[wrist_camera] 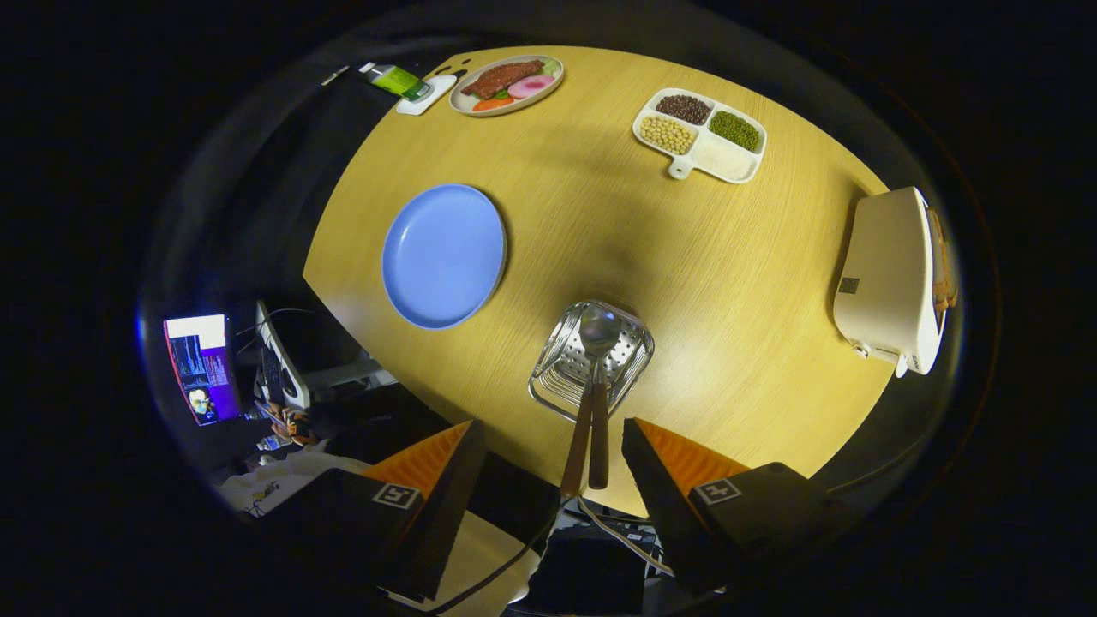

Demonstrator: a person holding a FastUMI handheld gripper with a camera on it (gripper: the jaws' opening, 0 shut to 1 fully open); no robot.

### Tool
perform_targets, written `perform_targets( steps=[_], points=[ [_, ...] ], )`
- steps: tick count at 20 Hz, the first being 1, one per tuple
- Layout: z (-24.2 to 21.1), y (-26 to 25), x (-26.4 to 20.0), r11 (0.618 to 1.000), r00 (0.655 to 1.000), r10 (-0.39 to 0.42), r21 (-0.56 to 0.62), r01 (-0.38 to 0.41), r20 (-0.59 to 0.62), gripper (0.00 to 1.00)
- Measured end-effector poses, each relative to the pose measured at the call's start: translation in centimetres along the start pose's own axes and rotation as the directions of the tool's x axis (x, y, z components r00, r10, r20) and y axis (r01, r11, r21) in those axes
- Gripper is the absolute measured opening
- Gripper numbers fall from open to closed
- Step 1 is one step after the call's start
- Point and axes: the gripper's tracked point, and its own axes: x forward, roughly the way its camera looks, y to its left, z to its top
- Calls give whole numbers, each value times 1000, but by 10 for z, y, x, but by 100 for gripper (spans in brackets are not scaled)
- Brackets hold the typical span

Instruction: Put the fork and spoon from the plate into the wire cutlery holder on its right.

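Your gripper (553, 467) hangs high over the near edge of the desk (728, 283), its two fingers spread wide and holding nothing. Between those fingers you look down on two wooden handles that rise toward you side by side, touching or nearly so. They belong to the spoon (598, 343) and the fork (579, 428), and both already stand in the wire cutlery holder (630, 364), just ahead of the fingers. You can make out the spoon's metal bowl lying over the perforated bottom of the holder; the fork's head is hidden behind the handles, so you cannot tell how it sits.

Left of the holder and a little farther off lies the blue plate (444, 255), with nothing on it, well apart from the holder's rim. Beyond it, near the far edge of the desk, you see an oval dish of food (507, 84) with a brown slab, a pink slice and something orange. Just left of that dish is a small white tray (426, 96) carrying a green-labelled package (396, 80). Farther right sits a white divided dish (735, 163) with dark beans, pale beans, green beans and a white filling in its four compartments. At the desk's right edge stands a white appliance (891, 283). Off the desk to the left, a lit screen (202, 367) glows
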Motion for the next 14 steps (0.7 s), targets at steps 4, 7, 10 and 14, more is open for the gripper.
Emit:
perform_targets(
  steps=[4,7,10,14],
  points=[
    [-3,11,-16,1000,994,-6,4,6,108,99],
    [-7,19,-29,1000,980,-20,24,16,198,99],
    [-12,28,-42,999,958,-38,36,29,285,99],
    [-18,46,-57,998,924,-46,49,30,380,100]
  ],
)
